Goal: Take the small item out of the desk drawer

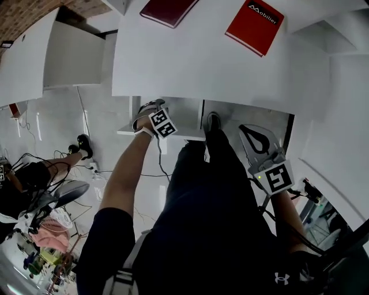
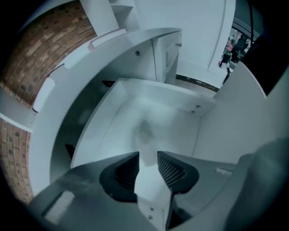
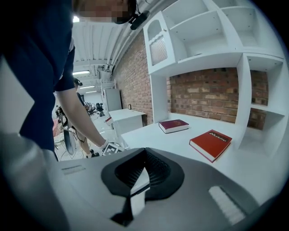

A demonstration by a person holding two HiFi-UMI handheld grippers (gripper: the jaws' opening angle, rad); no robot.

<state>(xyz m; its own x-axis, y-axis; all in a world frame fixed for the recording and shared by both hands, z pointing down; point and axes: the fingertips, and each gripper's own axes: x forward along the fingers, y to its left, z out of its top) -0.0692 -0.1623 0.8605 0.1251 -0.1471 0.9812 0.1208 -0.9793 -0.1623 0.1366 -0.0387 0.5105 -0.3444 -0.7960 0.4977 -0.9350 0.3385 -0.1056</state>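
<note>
The white desk drawer (image 2: 113, 115) stands pulled out under the desk top (image 1: 190, 63). A faint, blurred greyish shape (image 2: 144, 130) lies on the drawer floor; I cannot tell what it is. My left gripper (image 2: 148, 155) hovers over the drawer's near part, its jaws open with only drawer floor showing between them. In the head view the left gripper (image 1: 155, 118) sits at the desk's front edge, above the drawer (image 1: 128, 130). My right gripper (image 3: 144, 152) is shut and empty; it hangs to the right (image 1: 253, 138), level with the desk top.
A red book (image 1: 254, 26) and a dark red book (image 1: 168, 10) lie on the desk, also the red book (image 3: 211, 143) in the right gripper view. A shoe (image 1: 212, 121) stands below the desk. Cables and a chair (image 1: 57, 196) are on the floor at left.
</note>
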